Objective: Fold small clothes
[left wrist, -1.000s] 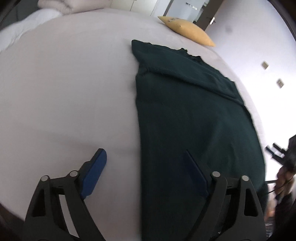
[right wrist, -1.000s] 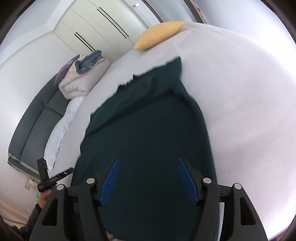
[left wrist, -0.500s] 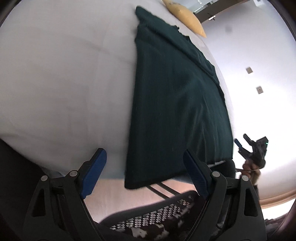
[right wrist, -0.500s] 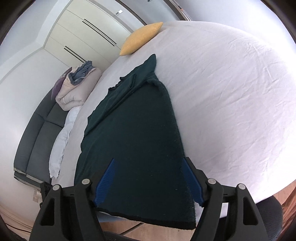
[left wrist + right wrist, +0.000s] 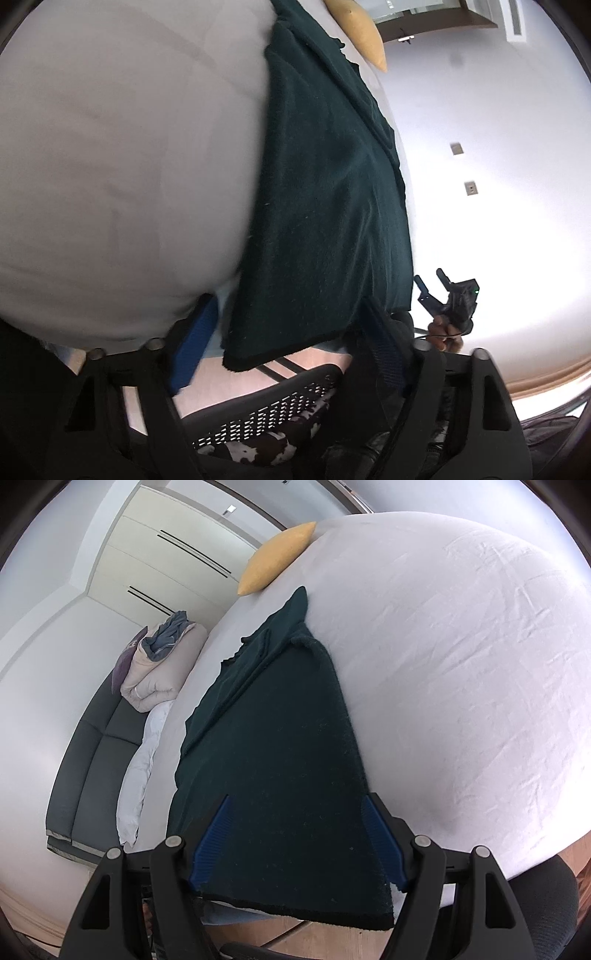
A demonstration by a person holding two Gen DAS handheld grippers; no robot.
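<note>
A dark green garment [image 5: 325, 192] lies flat along the white bed [image 5: 110, 166], its hem hanging slightly over the near edge. It also shows in the right wrist view [image 5: 280, 760]. My left gripper [image 5: 291, 347] is open, its blue pads either side of the hem's left corner, off the bed's edge. My right gripper [image 5: 295, 845] is open, its pads straddling the hem near the right corner. The right gripper [image 5: 448, 301] also shows in the left wrist view, at the right.
A yellow pillow [image 5: 277, 559] lies at the far end of the bed. A dark sofa [image 5: 92, 768] with folded bedding [image 5: 162, 664] stands to the left. A black mesh chair [image 5: 266, 413] and wooden floor are below the bed's edge.
Both grippers have pulled back toward the near edge of the bed. The garment's hem and the chair below have come into view. Both stayed open.
</note>
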